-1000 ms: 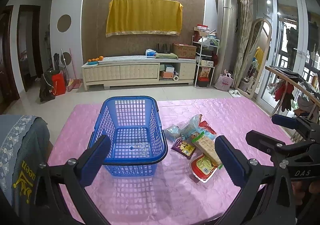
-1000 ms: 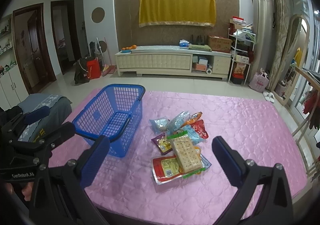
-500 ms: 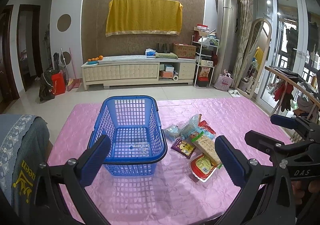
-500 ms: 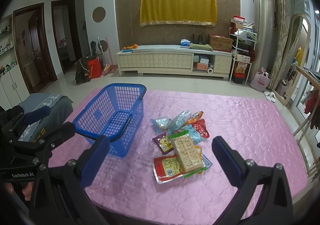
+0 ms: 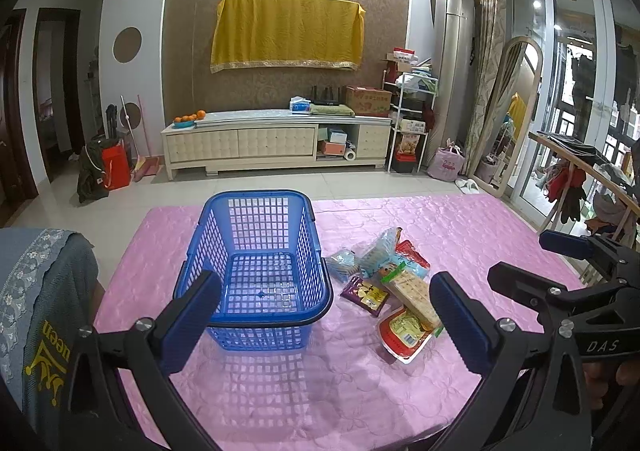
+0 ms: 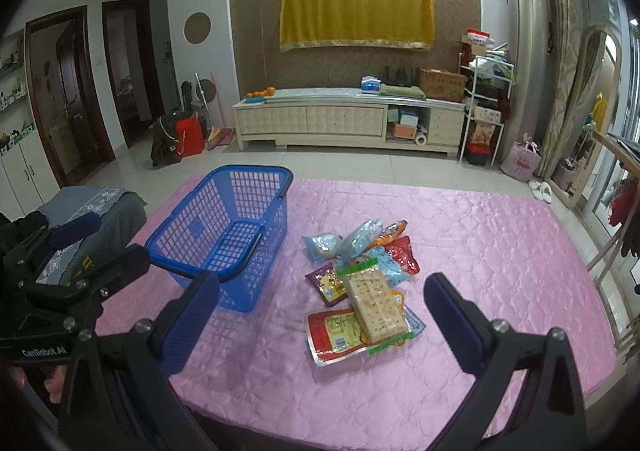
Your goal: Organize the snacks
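The snacks (image 6: 362, 285) lie in a loose heap on the pink cloth (image 6: 500, 251), just right of the basket (image 6: 228, 227) and not touching it. From the right wrist view the heap sits at about 12 o'clock from the right gripper (image 6: 320, 321). On top is a long tan cracker pack (image 6: 376, 305) with a green sealed edge, lying slantwise over a red pouch (image 6: 338, 335) with a yellow label. At 11 o'clock from the crackers is a small purple pack (image 6: 326, 285). Farther back are pale blue packets (image 6: 360, 237), an orange one (image 6: 394, 231) and a red one (image 6: 402, 253), overlapping so that their edges are hard to separate. Print on all of them is too small to read.

The basket is blue plastic lattice with its handle folded down over the near rim. From the left wrist view it stands at 12 o'clock from the left gripper (image 5: 322, 315), and nothing shows inside it (image 5: 260, 251).

Both grippers are released, fingers spread wide and grasping nothing, hovering over the near edge of the cloth. Each camera catches the other gripper only in part: the right one at 3 o'clock in the left view, the left one at 9 o'clock in the right view. A grey cloth (image 5: 40, 291) with yellow print is cut off at the left edge.
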Motion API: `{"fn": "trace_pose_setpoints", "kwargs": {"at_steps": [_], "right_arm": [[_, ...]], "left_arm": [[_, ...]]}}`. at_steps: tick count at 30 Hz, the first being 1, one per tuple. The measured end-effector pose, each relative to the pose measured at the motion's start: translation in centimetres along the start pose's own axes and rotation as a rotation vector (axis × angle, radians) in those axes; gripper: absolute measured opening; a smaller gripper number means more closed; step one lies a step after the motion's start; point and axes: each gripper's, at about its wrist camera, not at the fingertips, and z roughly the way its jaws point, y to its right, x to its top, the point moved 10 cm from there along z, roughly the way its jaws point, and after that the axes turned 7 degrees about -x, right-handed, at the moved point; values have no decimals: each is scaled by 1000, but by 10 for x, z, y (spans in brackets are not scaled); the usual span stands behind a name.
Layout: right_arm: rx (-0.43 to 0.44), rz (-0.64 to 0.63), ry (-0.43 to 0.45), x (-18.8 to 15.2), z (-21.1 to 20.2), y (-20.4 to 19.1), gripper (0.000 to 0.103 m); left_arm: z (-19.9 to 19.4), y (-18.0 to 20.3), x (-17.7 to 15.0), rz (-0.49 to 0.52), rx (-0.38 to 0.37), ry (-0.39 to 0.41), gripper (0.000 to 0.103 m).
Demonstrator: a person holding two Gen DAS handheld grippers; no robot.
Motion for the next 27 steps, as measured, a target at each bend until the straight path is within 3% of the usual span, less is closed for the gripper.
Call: {"fn": "trace_pose_setpoints", "kwargs": {"at_steps": [27], "right_arm": [[11, -7, 6, 3, -4, 0, 103]], "left_arm": [[1, 5, 2, -1, -14, 1, 103]]}}
